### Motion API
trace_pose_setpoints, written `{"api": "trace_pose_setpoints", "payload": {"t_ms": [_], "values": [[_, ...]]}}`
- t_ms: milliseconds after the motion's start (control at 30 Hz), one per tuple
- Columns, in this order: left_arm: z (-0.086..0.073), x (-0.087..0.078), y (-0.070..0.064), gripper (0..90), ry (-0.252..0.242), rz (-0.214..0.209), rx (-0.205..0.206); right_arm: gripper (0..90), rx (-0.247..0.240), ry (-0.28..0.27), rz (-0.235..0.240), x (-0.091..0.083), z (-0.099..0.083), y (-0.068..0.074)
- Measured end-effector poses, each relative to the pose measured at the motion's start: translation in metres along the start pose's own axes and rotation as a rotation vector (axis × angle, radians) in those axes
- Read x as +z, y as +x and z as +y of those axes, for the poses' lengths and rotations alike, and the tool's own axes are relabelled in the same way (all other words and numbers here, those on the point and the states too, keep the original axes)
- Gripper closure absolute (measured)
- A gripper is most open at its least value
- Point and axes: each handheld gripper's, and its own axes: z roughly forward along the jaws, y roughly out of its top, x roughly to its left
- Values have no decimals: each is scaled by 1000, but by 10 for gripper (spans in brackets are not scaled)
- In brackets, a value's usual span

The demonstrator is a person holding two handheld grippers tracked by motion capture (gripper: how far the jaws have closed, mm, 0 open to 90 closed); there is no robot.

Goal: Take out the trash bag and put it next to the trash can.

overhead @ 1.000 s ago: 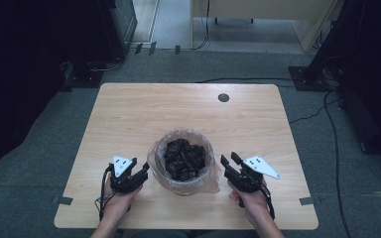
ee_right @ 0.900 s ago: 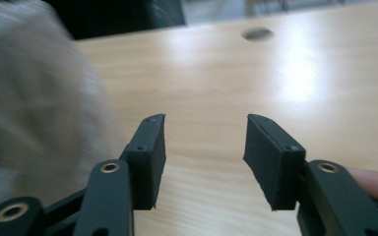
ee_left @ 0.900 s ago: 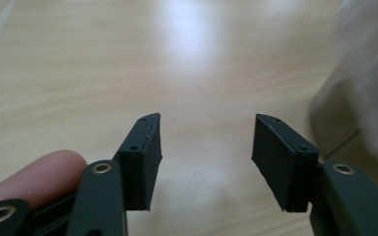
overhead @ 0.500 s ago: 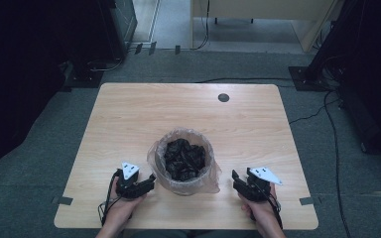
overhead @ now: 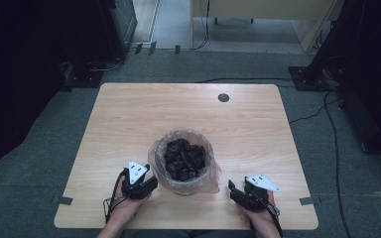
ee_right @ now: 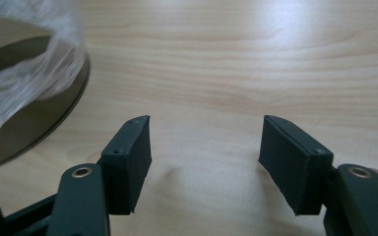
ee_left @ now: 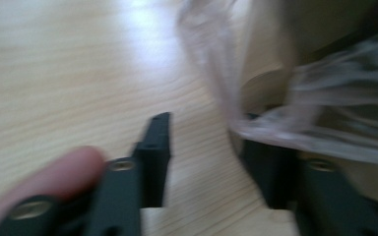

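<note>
A small round bin lined with a clear plastic bag, full of dark crumpled scraps, stands near the six o'clock edge of the pale wooden table. The left gripper sits just beside it at eight o'clock, jaws parted, one under the bag's loose edge. The right gripper, at four o'clock, gapes wide over bare wood. Open tabletop stretches toward twelve o'clock.

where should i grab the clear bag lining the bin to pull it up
Grip the loose film of the clear bag where it hangs folded over the rim of the bin, coming in from the side, level with the table. The left gripper, jaws open, is already beside that film; the right gripper stands apart, open.
</note>
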Motion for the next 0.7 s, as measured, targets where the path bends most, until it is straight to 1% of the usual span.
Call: {"api": "trace_pose_setpoints", "payload": {"t_ms": [33, 67, 100, 133, 167, 200, 267, 300, 333, 400, 433, 500, 533, 567, 600, 633, 700], "values": [[1, -2, -2, 650, -7, -22, 10, 356, 0, 0, 0, 0, 0, 0], [2, -4, -4, 757, -16, -34, 15, 342, 12, 6, 50, -3, -1, 5], [3, -6, -5, 757, -19, -43, 19, 342, 12, 6, 50, -3, -1, 5], [4, -8, -5, 781, -23, -48, 12, 337, 14, 6, 76, -4, -1, 8], [5, -10, -4, 811, -30, -59, 0, 330, 2, 5, 90, -6, -1, 12], [7, -12, -2, 847, -37, -83, -9, 320, -12, 5, 98, -7, -2, 16], [9, -15, -1, 900, -50, -99, -12, 291, -43, 10, 117, -7, -2, 26], [10, -16, 0, 900, -58, -112, -20, 280, -57, 13, 123, -6, -3, 29], [10, -17, 0, 900, -64, -118, -25, 265, -81, 17, 126, -5, -3, 33], [11, -18, -1, 900, -73, -123, -30, 247, -113, 21, 120, -2, -4, 42], [11, -19, -1, 900, -78, -127, -32, 244, -121, 17, 114, -1, -3, 44], [12, -21, -2, 900, -91, -127, -36, 242, -138, -17, 101, 1, 0, 50], [13, -23, -2, 900, -99, -129, -41, 250, -140, -29, 100, 1, 3, 52], [14, -26, -2, 900, -112, -129, -48, 294, -132, -65, 126, -1, 10, 55], [14, -26, -2, 900, -112, -129, -48, 294, -132, -65, 126, -1, 10, 55], [16, -29, -2, 900, -121, -131, -56, 301, -137, -81, 126, -2, 12, 56], [18, -34, -2, 900, -133, -130, -61, 437, -166, -119, 130, -4, 16, 60]]}}
